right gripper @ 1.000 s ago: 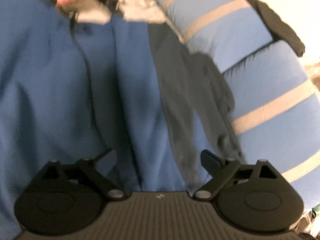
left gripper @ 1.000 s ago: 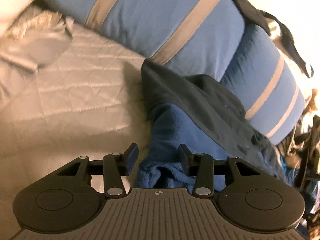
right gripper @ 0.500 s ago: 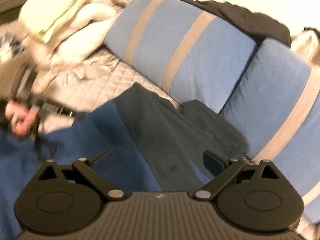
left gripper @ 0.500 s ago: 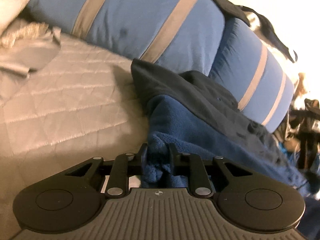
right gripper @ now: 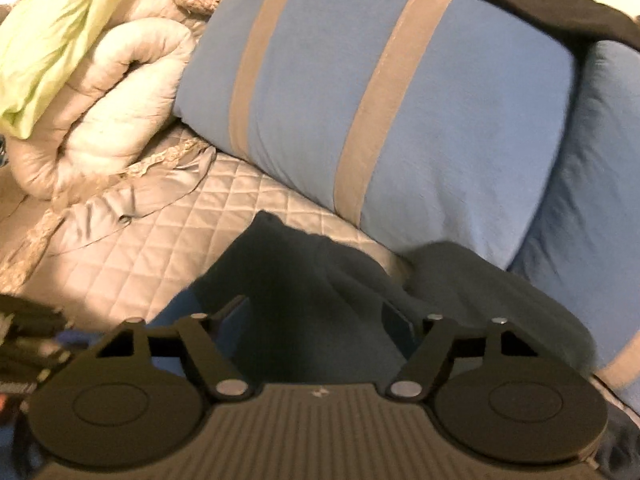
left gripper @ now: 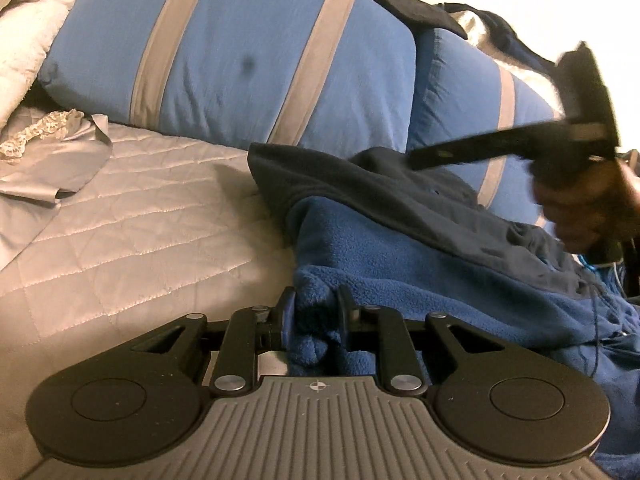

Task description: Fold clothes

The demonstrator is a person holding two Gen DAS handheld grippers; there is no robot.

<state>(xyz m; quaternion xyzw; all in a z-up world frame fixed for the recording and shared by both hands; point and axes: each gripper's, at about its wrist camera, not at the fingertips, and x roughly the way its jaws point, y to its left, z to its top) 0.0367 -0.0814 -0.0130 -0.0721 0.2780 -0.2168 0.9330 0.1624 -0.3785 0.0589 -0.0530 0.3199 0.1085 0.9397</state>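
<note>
A blue fleece garment (left gripper: 420,264) with a dark navy outer layer (left gripper: 360,184) lies on the quilted bed against the pillows. My left gripper (left gripper: 314,312) is shut on a bunched edge of the blue fleece at its near left corner. My right gripper (right gripper: 320,316) is open and hovers over the navy part of the garment (right gripper: 312,280), holding nothing. The right gripper also shows in the left wrist view (left gripper: 520,136), raised above the garment at the right, blurred.
Two blue pillows with tan stripes (left gripper: 248,60) (right gripper: 392,92) lean along the back. The grey quilted bedspread (left gripper: 120,216) stretches left. A rolled white duvet (right gripper: 108,108) and a light green cloth (right gripper: 52,36) lie at the far left.
My left gripper closed on the fleece edge and holds it. My right gripper rose and swung up from close over the blue fleece toward the navy part near the pillows.
</note>
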